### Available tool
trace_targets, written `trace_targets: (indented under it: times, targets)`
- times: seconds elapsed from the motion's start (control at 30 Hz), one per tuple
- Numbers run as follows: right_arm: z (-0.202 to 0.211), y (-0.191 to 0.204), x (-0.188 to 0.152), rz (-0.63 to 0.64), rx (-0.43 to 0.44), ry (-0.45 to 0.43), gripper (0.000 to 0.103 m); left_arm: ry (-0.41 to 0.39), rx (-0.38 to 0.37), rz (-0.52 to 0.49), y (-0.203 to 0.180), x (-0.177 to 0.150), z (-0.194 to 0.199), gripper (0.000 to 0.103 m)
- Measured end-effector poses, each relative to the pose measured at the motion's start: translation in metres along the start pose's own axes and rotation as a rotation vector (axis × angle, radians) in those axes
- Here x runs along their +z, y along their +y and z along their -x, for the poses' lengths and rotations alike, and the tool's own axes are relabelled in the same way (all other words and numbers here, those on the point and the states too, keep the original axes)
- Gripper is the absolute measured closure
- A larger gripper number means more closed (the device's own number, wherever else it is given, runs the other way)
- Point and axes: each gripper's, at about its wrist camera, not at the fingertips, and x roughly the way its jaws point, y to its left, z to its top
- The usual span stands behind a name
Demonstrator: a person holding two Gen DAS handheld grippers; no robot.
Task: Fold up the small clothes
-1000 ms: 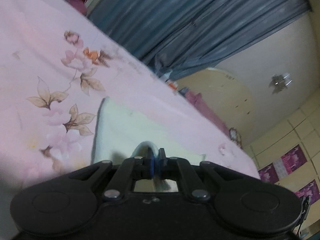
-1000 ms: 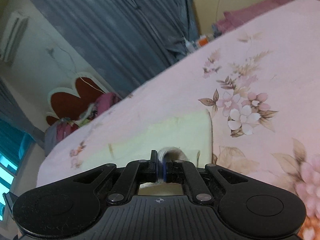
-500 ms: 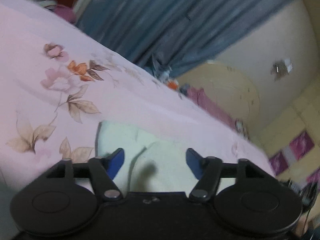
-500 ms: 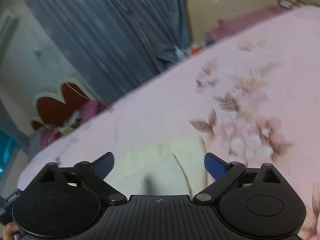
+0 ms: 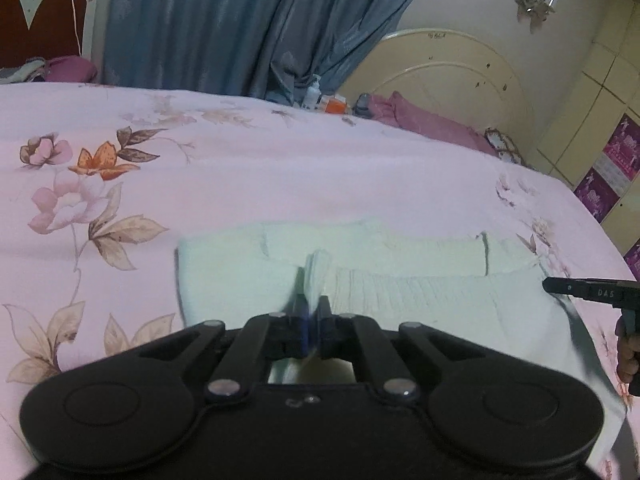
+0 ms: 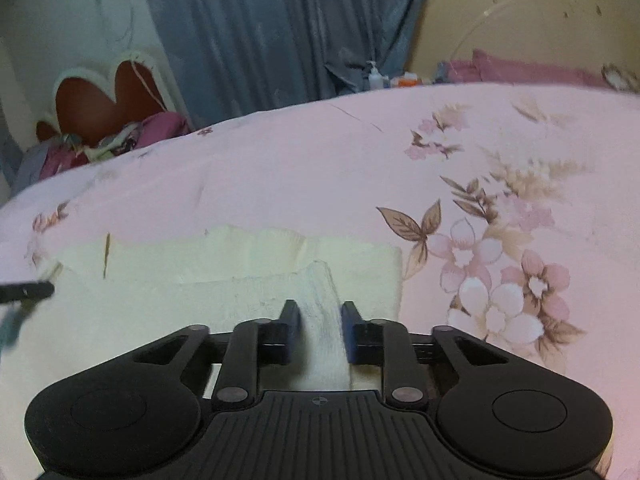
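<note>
Cloth (image 5: 420, 292), pale and ribbed, lies flat on the pink flowered bedspread (image 5: 248, 176) straight ahead of both tools, its far edge folded over into a thicker band. The left tool (image 5: 312, 308) is clamped together on a raised pleat of that cloth, which stands up as a thin ridge just beyond the fingertips. The right tool (image 6: 320, 316) has its jaws part-way apart with a fold of the cloth (image 6: 248, 280) lying between them; the fingers (image 6: 289, 320) flank the fold, and whether they press it cannot be told. From the left tool's view, the right tool's tip pokes in at the far right edge, over the cloth's right end; from the right tool's view, the left tool's tip shows at the far left edge. Beyond the bed, ahead of both tools, hang blue-grey curtains (image 5: 240, 20), with a cream rounded headboard (image 5: 452, 68) to the right and a pump bottle (image 6: 376, 76) standing between them
</note>
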Motion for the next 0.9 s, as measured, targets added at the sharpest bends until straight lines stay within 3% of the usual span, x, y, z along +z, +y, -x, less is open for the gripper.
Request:
trace_targets:
  times: [0.03,0.23,0.37,0.53,0.6,0.63,0.67,0.7,0.73,0.77,0.83,0.9]
  targets:
    - [0.001,0.003,-0.001,0.02,-0.007,-0.004,0.101,-0.018,-0.002,0.003,0.0,-0.001,0.002,0.1]
    - [0.015,0.006,0.01,0.038,-0.036,-0.12,0.101,-0.126,-0.024,0.033,-0.001,0.007,0.019,0.1]
    - [0.006,0.005,0.022,0.019,-0.043,-0.124,0.101,-0.114,-0.003,0.056,0.001,0.02,0.007,0.1]
    - [-0.027,0.0,0.024,-0.016,-0.072,-0.034,0.101,-0.018,0.055,0.07,0.005,0.019,-0.025,0.1]
    - [-0.033,-0.001,0.021,-0.029,-0.079,-0.023,0.101,-0.019,0.063,0.066,0.006,0.018,-0.027,0.095]
    - [-0.031,-0.002,0.022,-0.041,-0.084,-0.025,0.101,-0.024,0.077,0.069,0.004,0.02,-0.023,0.087]
    - [-0.028,-0.002,0.023,-0.049,-0.094,-0.026,0.1,-0.048,0.111,0.054,-0.001,0.021,-0.016,0.066]
    - [-0.02,0.003,0.024,-0.031,-0.137,-0.052,0.085,-0.088,0.15,0.017,-0.009,0.021,-0.006,0.057]
    - [-0.011,0.01,0.024,-0.008,-0.168,-0.1,0.054,-0.14,0.161,-0.025,-0.021,0.019,0.004,0.045]
    - [-0.002,0.017,0.021,0.009,-0.149,-0.145,0.045,-0.156,0.134,-0.042,-0.03,0.015,0.008,0.046]
    - [0.0,0.036,0.018,0.055,-0.039,-0.136,0.045,-0.123,0.048,-0.097,-0.055,0.01,0.003,0.049]
    - [-0.008,0.063,0.01,0.146,0.038,-0.101,0.045,-0.081,0.022,-0.202,-0.086,0.001,-0.012,0.048]
